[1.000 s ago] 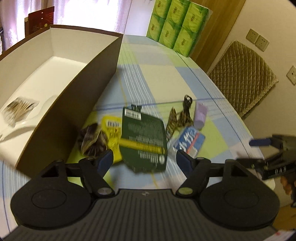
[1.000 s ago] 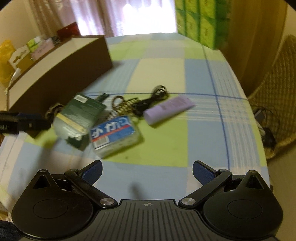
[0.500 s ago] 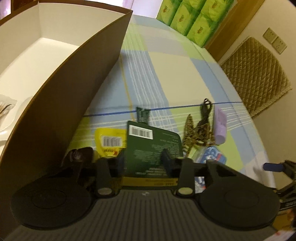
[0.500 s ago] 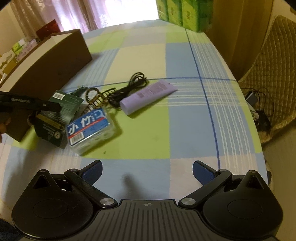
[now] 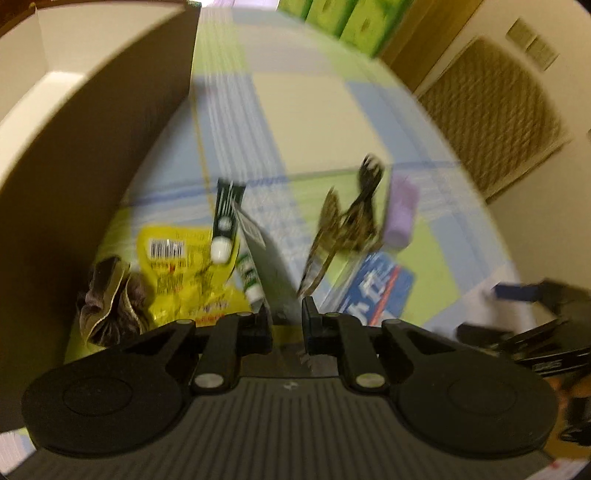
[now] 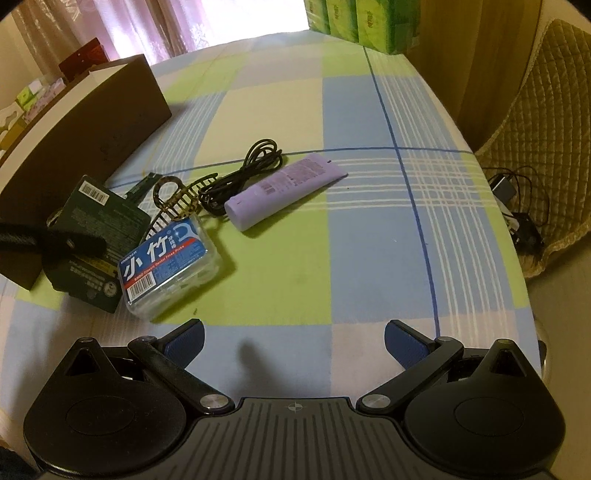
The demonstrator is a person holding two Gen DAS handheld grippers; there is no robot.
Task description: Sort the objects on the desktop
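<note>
My left gripper [image 5: 284, 325] has its fingers clamped on the one dark green card package [image 6: 98, 236], held edge-on at lower centre of the left wrist view and lifted at a tilt at the left edge of the right wrist view, just beside the brown box [image 6: 85, 147]. My right gripper [image 6: 293, 345] hangs over the bare checked cloth of the desk [image 6: 369, 236] at the bottom of its frame, fingers wide apart and holding nothing.

On the desk I count one of each: a clear box of floss picks [image 6: 170, 266] with a blue label, touching the green package's edge; a tortoiseshell hair claw [image 6: 177, 201] just above it; a coiled black cable [image 6: 245, 168]; a lilac tube [image 6: 284, 190] lying slantwise right of the cable. In the left wrist view, blurred, there are also one yellow sachet [image 5: 181, 269], one dark crumpled wrapper [image 5: 110, 302] at the foot of the box wall, and two small green-and-white tubes [image 5: 225, 221] side by side.

The open box fills the upper left of both frames. A stack of green tissue packs [image 6: 362, 20] stands at the desk's far end, and a quilted chair [image 6: 535, 122] sits at the right edge.
</note>
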